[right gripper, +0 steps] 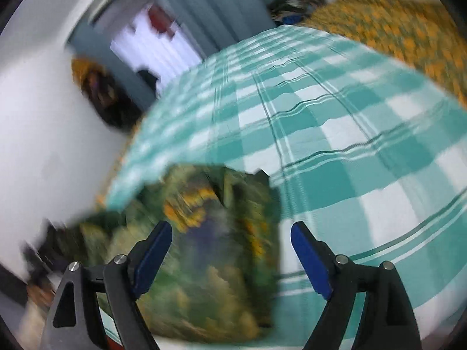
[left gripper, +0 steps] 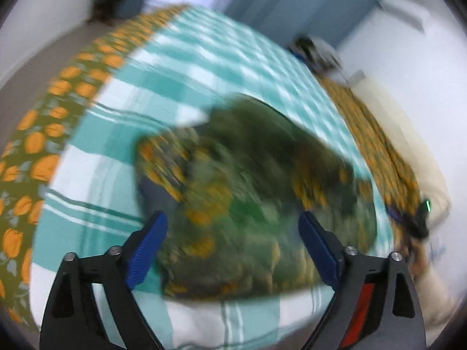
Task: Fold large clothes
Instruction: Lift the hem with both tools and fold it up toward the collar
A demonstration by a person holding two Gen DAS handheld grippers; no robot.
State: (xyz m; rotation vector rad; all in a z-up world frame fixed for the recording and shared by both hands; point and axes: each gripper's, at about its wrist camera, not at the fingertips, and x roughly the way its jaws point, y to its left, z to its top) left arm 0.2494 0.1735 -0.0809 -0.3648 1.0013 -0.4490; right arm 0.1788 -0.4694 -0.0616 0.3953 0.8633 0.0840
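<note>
I'm in a bedroom at home: a bed under a teal checked sheet [left gripper: 181,67], an orange-patterned cover [left gripper: 43,134] at nine o'clock, a curtained window [right gripper: 151,43] at eleven.

garment [left gripper: 251,192] | green, orange-flowered | bunched, blurred | on teal checked cloth [left gripper: 186,67]

The blurred dark green garment with orange print [left gripper: 248,175] lies bunched on the teal-and-white checked cloth [left gripper: 175,67] covering the bed. Beyond the garment the checked cloth stretches flat and bare. Behind the garment, at the bed's far corner, a blurred grey-and-blue heap [left gripper: 318,49] blocks the way.
</note>
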